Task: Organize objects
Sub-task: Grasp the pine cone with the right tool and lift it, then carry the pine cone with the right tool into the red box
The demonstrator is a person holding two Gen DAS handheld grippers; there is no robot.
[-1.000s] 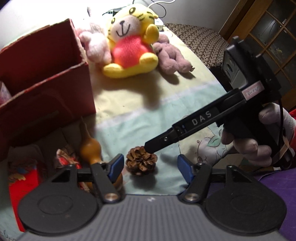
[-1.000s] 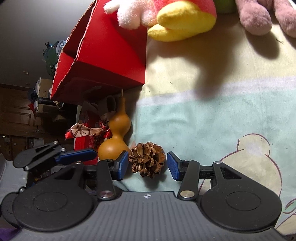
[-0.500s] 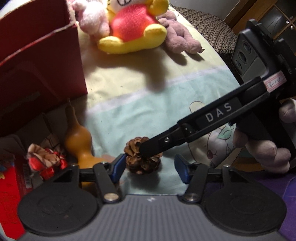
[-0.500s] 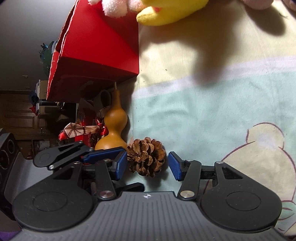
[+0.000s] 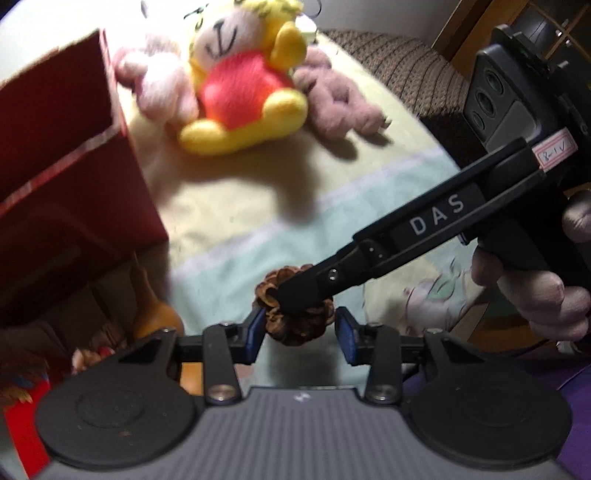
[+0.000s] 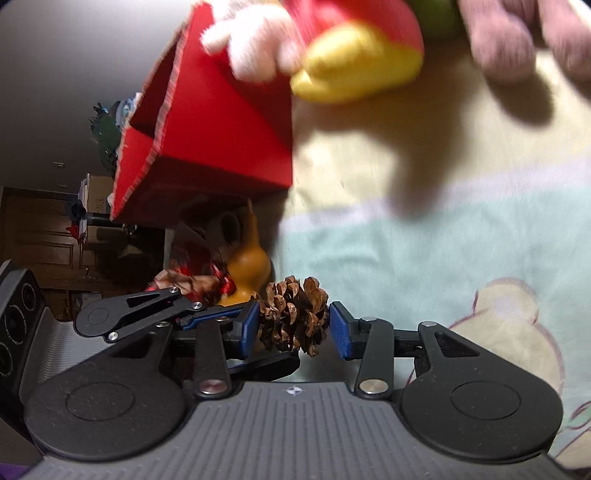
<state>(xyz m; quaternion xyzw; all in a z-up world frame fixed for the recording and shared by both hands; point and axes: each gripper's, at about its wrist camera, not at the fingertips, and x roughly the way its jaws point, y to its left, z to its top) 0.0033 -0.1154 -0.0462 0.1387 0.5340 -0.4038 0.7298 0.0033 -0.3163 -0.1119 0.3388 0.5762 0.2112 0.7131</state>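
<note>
A brown pine cone [image 5: 295, 325] lies on the pale green blanket, also in the right wrist view [image 6: 293, 317]. My left gripper [image 5: 300, 334] brackets it, jaws narrowed, left pad touching, a small gap on the right. My right gripper [image 6: 293, 328] also straddles the cone, left pad touching, right pad almost touching. In the left wrist view one right finger [image 5: 306, 291] lies over the cone's top. An orange gourd [image 6: 249, 266] stands just left of the cone, beside a red box [image 5: 66, 177].
Plush toys sit at the far end: a yellow and red tiger [image 5: 243, 85], a pink one [image 5: 159, 85] and a mauve one [image 5: 340, 107]. Red wrapped items [image 5: 26, 406] lie at the left. A wooden cabinet [image 5: 517, 22] stands far right.
Both grippers have narrowed around the pine cone. The right gripper's finger has slid further over the cone's top. Both views have tilted up and are motion-blurred.
</note>
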